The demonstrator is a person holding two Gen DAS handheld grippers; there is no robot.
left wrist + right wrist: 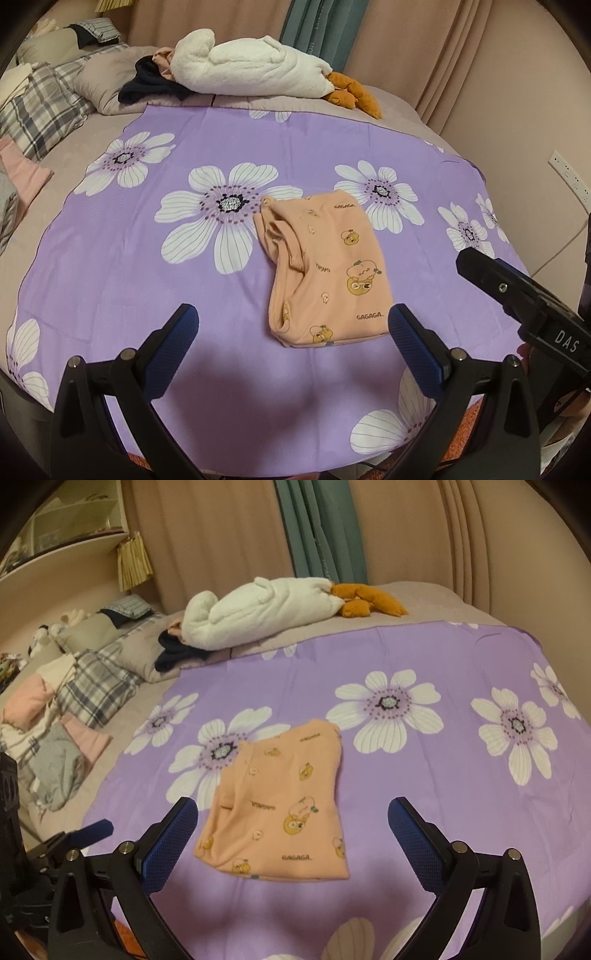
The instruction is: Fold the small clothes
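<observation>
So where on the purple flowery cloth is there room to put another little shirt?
Left of the folded peach shirt, the purple cloth is bare to its edge; right of it too. The far end is crowded by the white plush.

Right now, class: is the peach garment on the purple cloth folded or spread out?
Folded. The peach garment lies as a compact rectangle with layered edges along its left side on the purple cloth; neither gripper touches it.
</observation>
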